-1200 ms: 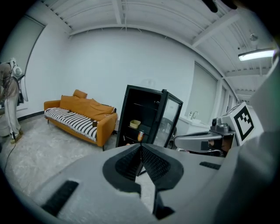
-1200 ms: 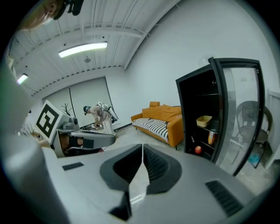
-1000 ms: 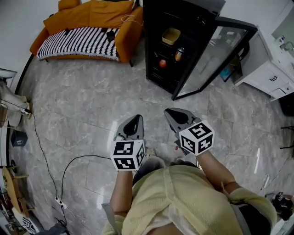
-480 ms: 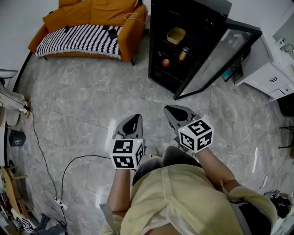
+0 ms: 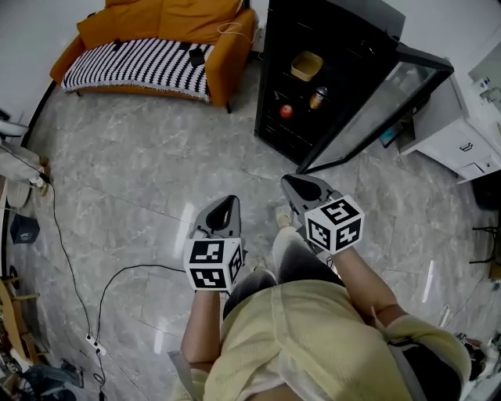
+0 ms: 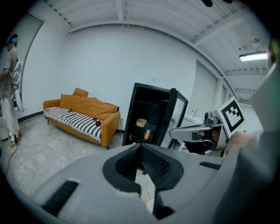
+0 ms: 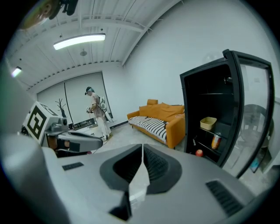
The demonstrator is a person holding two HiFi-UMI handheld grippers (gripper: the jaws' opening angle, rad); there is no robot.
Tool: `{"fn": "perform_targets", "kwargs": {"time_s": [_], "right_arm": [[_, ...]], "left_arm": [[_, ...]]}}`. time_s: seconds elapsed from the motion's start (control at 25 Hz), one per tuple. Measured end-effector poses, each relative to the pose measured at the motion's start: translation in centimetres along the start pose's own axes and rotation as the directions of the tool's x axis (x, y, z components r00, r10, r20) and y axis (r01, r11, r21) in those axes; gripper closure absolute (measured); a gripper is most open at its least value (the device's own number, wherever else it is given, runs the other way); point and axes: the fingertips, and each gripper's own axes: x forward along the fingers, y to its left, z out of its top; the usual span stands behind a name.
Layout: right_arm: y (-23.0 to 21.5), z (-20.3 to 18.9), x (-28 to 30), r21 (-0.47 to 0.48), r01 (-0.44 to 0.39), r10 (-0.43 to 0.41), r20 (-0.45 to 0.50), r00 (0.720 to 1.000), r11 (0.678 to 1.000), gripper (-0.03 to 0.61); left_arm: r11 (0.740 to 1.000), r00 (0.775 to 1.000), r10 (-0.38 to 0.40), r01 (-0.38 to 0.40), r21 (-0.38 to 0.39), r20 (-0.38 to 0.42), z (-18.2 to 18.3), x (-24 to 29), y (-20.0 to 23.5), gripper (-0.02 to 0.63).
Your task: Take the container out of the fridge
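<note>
Floor [image 5: 141, 180]: grey stone. I stand on it well apart from the fridge, with nothing in my path.
Sofa [image 5: 156, 35]: orange with a striped cover, against the far wall to the left of the fridge. It plays no part in this job.
Fridge [image 5: 356, 19]: black and upright, straight ahead of me.
Door [image 5: 376, 102]: glass, swung wide open to the right, so the shelves are exposed.
Left gripper [image 5: 230, 205]: jaws pressed together with nothing between them, held low in front of me.
Right gripper [image 5: 291, 185]: jaws also pressed together and empty, the nearer of the two to the fridge.
Container [image 5: 307, 66]: a small pale yellow tub on an upper shelf, out of reach from here.
Can [image 5: 318, 98]: on the shelf below the container, toward the door side.
Apple [image 5: 286, 111]: red, on a lower shelf.
Step in hand: as I judge it, closing the distance to the fridge. No grasp has begun.
Doing it well: I would walk in square to the opening and keep my right elbow off the door edge. I would spread the jaws before reaching in, come level with the upper shelf, take the tub by its rim or wall, and draw it straight out over the shelf's front edge.
</note>
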Motion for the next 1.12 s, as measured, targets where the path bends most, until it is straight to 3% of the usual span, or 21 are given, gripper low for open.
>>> {"fn": "perform_targets", "kwargs": {"time_s": [0.36,0.52,1.12], "right_arm": [[-3.3,1.6,3.8,-0.038,-0.055,0.055,-0.021,0.998,0.998,0.548],[-5.4,2.7,5.6,-0.120,-0.070,0.066,-0.040,0.997,0.990,0.548],[-13.6,5.9,11.9,-0.147,-0.125,0.113,-0.088,0.990,0.981,0.548]], "left_arm": [[0.996,0.997,0.082,-0.082,-0.043,0.010,1.4,3.1,2.0,0.589],[0.994,0.995,0.103,-0.103,-0.045,0.015,2.7,5.9,2.4,0.589],[0.990,0.993,0.120,-0.120,-0.081,0.004,6.4,16.0,3.2,0.589]]}}
